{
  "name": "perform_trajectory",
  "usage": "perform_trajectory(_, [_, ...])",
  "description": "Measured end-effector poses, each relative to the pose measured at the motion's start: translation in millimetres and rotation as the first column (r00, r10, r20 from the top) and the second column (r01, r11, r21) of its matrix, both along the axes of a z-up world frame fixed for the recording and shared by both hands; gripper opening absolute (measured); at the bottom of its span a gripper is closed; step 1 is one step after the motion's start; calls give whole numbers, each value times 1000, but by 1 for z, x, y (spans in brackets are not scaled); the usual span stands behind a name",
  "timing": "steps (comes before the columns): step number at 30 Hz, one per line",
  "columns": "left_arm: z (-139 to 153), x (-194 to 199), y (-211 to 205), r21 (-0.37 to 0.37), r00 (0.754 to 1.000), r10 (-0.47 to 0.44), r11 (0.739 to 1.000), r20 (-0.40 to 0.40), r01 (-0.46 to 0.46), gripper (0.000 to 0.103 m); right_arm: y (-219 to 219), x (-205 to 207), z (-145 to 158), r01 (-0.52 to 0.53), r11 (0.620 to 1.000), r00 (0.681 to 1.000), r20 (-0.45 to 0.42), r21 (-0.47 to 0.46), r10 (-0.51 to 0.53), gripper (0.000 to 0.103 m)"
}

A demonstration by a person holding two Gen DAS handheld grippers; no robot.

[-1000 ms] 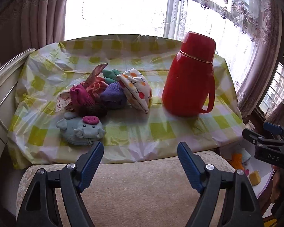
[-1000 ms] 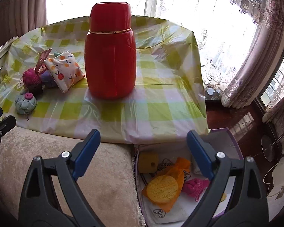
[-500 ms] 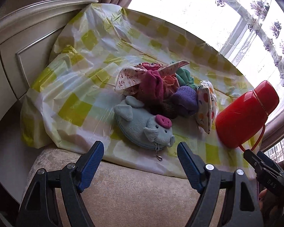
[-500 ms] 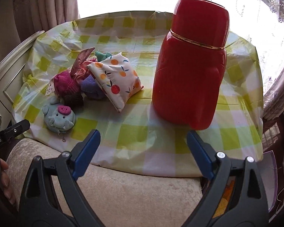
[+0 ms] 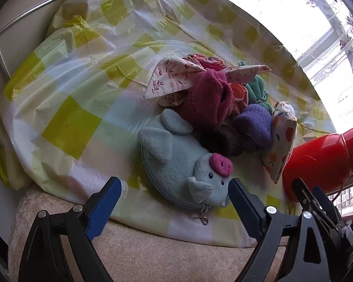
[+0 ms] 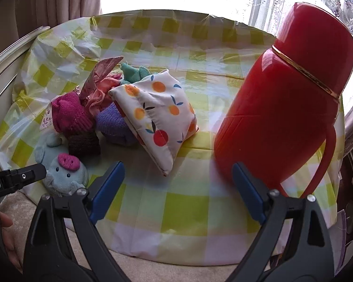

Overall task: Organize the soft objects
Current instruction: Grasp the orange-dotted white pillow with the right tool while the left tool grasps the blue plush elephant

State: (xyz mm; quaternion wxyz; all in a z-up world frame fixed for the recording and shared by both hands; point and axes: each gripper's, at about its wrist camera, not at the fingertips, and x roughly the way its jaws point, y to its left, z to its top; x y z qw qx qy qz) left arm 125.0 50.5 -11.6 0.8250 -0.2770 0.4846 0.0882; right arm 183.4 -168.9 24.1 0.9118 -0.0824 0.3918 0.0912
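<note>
**Left wrist view: open jaws closing in on the plush pig pouch**

Left wrist view is showing me my left gripper [image 5: 174, 185] with its blue-padded jaws spread wide and holding nothing. The right-hand pad is sitting just beside the snout end of the plush pig pouch [image 5: 176, 162], a pale blue fleece piece, rounded and flat, with a magenta nose, floppy ears and a metal zipper pull dangling at its near edge. It is lying on the checked plastic cloth [image 5: 66, 127], which is glossy, crinkled and yellow-green and white.

Behind the pouch the soft things are lying heaped together and touching: a magenta knit piece [image 5: 207, 98], a purple knit roll [image 5: 254, 127], a dark brown fuzzy piece [image 5: 221, 141], a teal cloth [image 5: 256, 89] and a thin floral fabric [image 5: 169, 80] with pointed corners. A fruit-print cushion [image 6: 157, 112], smooth cotton with oranges and cherries, is leaning against the purple roll.

I am seeing my right gripper [image 6: 178, 188] open as well, empty, hovering over the near edge of the cloth. A hard, shiny red thermos [image 6: 282, 112] with a gold band and a handle is standing upright, apart from the cushion, right of the heap. A beige, nubby upholstered surface [image 5: 176, 253] is running under both grippers.
</note>
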Motion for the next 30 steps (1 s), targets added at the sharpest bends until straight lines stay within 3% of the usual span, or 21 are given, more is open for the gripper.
perform_trajectory(14, [-17,42,-9,37,996,-22,999,-92,25,94,41,49,-15,-5,983,995,96,-185,24,93])
perform_trajectory(18, [-18,48,-19,86,992,-48,995,-115,58,94,44,59,-26,7,975,995,101,-221,16,93])
perform_trajectory(20, [-17,49,-24,121,991,-56,990,-121,71,87,45,64,-30,12,971,994,104,-237,14,93])
perform_trajectory(22, [-14,49,-31,152,990,-74,984,-117,91,73,45,66,-33,15,970,994,111,-244,13,93])
perform_trajectory(24, [-10,51,-37,191,990,-88,975,-111,108,66,46,68,-36,-2,974,995,97,-227,25,83])
perform_trajectory(25, [-8,51,-40,204,990,-94,972,-107,115,62,46,68,-38,-18,977,996,82,-213,36,69])
perform_trajectory(28, [-1,46,-43,226,993,-84,969,-87,102,49,46,67,-40,-28,979,996,74,-201,43,59])
perform_trajectory(30, [2,44,-42,217,994,-80,972,-72,94,46,42,65,-38,-31,985,996,74,-171,44,56])
